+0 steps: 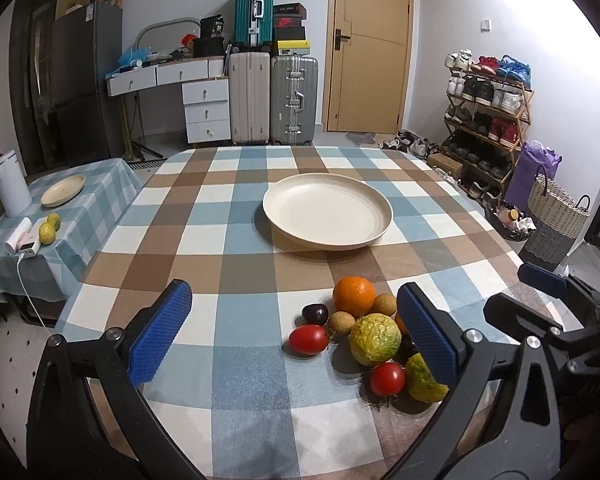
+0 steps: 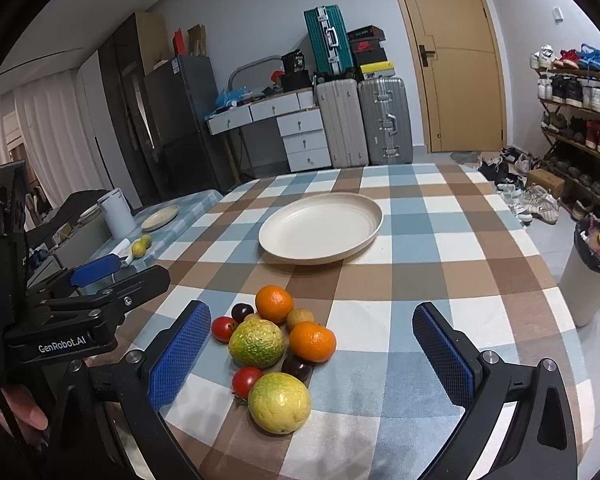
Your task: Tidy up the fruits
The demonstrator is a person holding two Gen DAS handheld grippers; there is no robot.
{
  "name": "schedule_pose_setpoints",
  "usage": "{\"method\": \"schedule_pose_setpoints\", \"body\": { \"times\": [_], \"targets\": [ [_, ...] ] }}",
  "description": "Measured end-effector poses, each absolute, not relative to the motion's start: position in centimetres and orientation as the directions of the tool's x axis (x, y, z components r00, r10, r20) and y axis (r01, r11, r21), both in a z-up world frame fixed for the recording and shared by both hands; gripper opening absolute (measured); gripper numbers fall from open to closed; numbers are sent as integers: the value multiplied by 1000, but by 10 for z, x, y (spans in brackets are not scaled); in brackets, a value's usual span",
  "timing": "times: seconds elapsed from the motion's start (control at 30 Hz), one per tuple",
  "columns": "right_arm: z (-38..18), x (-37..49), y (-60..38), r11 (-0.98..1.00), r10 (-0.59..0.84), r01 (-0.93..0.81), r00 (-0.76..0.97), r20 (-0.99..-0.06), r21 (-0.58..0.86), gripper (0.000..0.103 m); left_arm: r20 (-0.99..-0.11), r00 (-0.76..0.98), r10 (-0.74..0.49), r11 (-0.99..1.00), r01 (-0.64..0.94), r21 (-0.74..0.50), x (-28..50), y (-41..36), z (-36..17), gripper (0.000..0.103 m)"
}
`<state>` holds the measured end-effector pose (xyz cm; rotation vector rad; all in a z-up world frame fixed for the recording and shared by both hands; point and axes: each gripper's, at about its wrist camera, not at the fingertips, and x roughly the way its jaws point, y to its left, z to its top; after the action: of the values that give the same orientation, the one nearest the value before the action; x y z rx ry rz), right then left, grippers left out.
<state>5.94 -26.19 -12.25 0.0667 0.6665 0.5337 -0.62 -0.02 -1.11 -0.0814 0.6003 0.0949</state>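
A pile of fruit lies on the checked tablecloth: two oranges (image 2: 274,303), two yellow-green guavas (image 2: 256,343), two red tomatoes (image 2: 246,381), dark plums (image 2: 242,311) and small brown longans (image 2: 300,317). In the left wrist view the pile shows with an orange (image 1: 353,295), a guava (image 1: 375,339) and a tomato (image 1: 308,339). An empty cream plate (image 1: 327,210) (image 2: 320,227) sits behind the pile. My left gripper (image 1: 296,336) is open and empty, just short of the pile. My right gripper (image 2: 312,354) is open and empty, its jaws standing either side of the pile.
A low side table (image 1: 100,188) at the left holds a small plate (image 1: 63,190), a white canister (image 1: 10,188) and two limes (image 1: 48,232). Suitcases (image 1: 272,100), drawers, a door and a shoe rack (image 1: 488,112) stand behind. A bin (image 2: 592,264) is at the right.
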Motion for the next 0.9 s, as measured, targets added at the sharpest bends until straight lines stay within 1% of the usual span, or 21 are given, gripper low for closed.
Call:
{"method": "schedule_pose_setpoints", "body": {
  "times": [0.2,0.3,0.5,0.57,0.63,0.73,0.77,0.87,0.9],
  "targets": [
    [-140,80,-267,826,556,-474,601,-574,304,103,-597,800,51,992,-110,-64,14,9,-28,102],
    [-153,93,-268,822,560,-483,589,-583,302,103,-611,790,40,991,-110,-77,23,14,-37,102],
    [-181,120,-269,777,625,-456,485,-611,433,102,-632,774,23,989,-108,-97,38,23,-51,102],
    [-188,127,-267,764,642,-451,460,-614,461,97,-641,767,12,989,-103,-104,42,25,-56,102],
    [-193,133,-265,747,662,-443,430,-614,496,89,-650,760,1,988,-99,-115,44,27,-60,102],
    [-198,139,-261,714,699,-428,390,-599,554,84,-664,748,-19,987,-93,-133,46,31,-65,102],
    [-198,139,-260,708,706,-424,383,-596,565,82,-668,744,-28,985,-92,-143,46,32,-66,102],
    [-200,141,-258,703,710,-421,369,-599,574,74,-680,731,-57,982,-83,-172,47,35,-71,102],
    [-201,141,-257,700,712,-420,359,-603,577,69,-685,725,-69,980,-80,-183,49,35,-73,102]
  ]
}}
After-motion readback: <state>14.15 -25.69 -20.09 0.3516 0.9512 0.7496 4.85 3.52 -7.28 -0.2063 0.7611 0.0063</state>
